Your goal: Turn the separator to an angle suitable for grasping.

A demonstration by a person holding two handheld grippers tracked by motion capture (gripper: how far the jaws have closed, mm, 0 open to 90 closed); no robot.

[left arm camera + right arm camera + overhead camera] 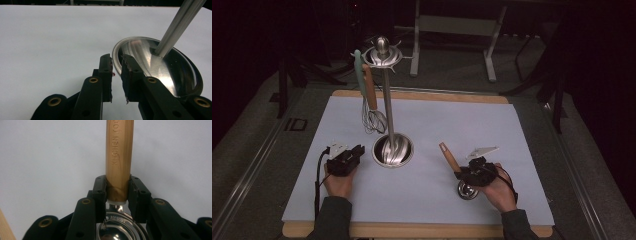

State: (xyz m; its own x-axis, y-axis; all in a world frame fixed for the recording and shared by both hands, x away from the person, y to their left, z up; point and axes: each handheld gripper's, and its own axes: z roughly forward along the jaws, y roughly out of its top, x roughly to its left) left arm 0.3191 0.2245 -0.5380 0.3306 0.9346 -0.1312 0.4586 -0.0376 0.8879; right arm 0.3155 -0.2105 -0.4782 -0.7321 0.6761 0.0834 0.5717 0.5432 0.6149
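The right gripper [460, 172] has its jaws clamped on the wooden handle of a steel ladle [119, 165], its bowl resting on the counter [512, 150] just behind the jaws. Hanging it looks undone. The left gripper [117, 65] straddles the rim of the rack [387, 100] base, jaws narrow, seemingly steadying it. Beyond, a whisk [372, 107] and spatula [358, 72] already hang; the hooks opposite them look free, with bare counter between

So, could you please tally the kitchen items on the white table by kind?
Steel utensil stand with round base: 1
Wire whisk with wooden handle, hanging on it: 1
Mint-green-handled utensil, hanging on it: 1
Steel ladle with wooden handle, in the right claw: 1
Total: 4
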